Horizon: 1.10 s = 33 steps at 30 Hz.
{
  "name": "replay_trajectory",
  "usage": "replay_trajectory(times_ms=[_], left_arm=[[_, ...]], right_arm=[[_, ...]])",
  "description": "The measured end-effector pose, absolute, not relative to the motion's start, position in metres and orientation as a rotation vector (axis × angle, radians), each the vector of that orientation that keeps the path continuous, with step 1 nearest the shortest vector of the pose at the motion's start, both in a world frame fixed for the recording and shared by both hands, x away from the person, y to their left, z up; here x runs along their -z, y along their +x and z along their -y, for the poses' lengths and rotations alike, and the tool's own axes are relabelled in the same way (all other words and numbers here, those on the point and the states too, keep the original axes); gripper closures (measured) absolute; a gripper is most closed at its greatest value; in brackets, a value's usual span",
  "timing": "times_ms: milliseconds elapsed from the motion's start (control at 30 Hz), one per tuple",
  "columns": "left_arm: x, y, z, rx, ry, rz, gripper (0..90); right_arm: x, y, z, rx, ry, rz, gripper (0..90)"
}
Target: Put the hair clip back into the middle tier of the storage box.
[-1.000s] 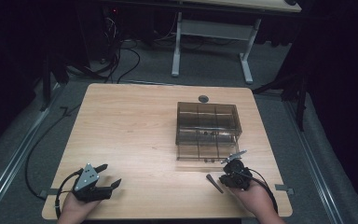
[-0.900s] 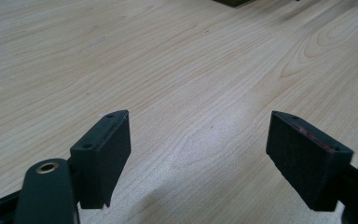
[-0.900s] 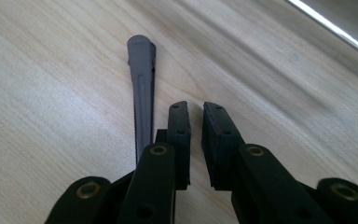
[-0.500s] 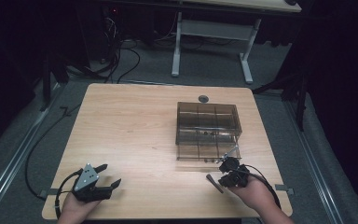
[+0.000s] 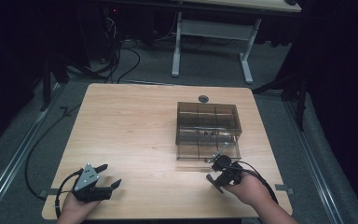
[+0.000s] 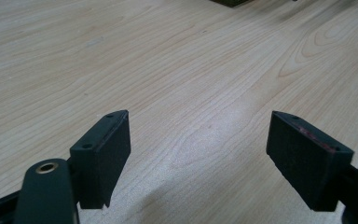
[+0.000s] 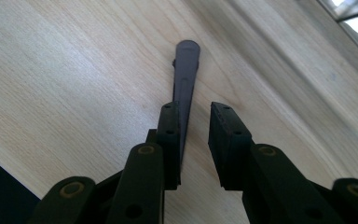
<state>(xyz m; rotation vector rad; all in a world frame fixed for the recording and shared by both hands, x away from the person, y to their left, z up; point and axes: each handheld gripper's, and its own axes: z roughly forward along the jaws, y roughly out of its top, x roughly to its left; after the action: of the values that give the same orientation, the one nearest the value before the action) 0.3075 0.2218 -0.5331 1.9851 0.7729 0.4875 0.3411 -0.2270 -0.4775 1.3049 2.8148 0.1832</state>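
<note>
Jaws on my right gripper [image 7: 193,140] just came apart so the dark plastic strip [image 7: 184,84] lies loose by the compartment box [image 5: 207,130], while my left gripper [image 6: 198,158] stays wide open, idle.

Light wood worktop [image 5: 135,135], smoky clear compartment box [image 5: 207,130] right of centre, small dark round disc [image 5: 203,98] by far edge

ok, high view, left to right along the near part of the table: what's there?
left gripper with its jaws apart → bare wooden table → right gripper, just in front of the smoky clear compartment box.
</note>
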Motion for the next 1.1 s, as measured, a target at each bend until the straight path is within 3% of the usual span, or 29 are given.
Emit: replay_trajectory(times_ms=[433,1100], left_arm=[[0.533,0.307,-0.222,-0.489,1.984,-0.776,22.2],[0.533,0.307,-0.222,-0.483,1.986,-0.772,22.2]], right_arm=[[0.486,0.346,0.215,-0.150,1.295,-2.842,72.3],[0.486,0.352,0.212,-0.115,1.261,-2.849,81.7]])
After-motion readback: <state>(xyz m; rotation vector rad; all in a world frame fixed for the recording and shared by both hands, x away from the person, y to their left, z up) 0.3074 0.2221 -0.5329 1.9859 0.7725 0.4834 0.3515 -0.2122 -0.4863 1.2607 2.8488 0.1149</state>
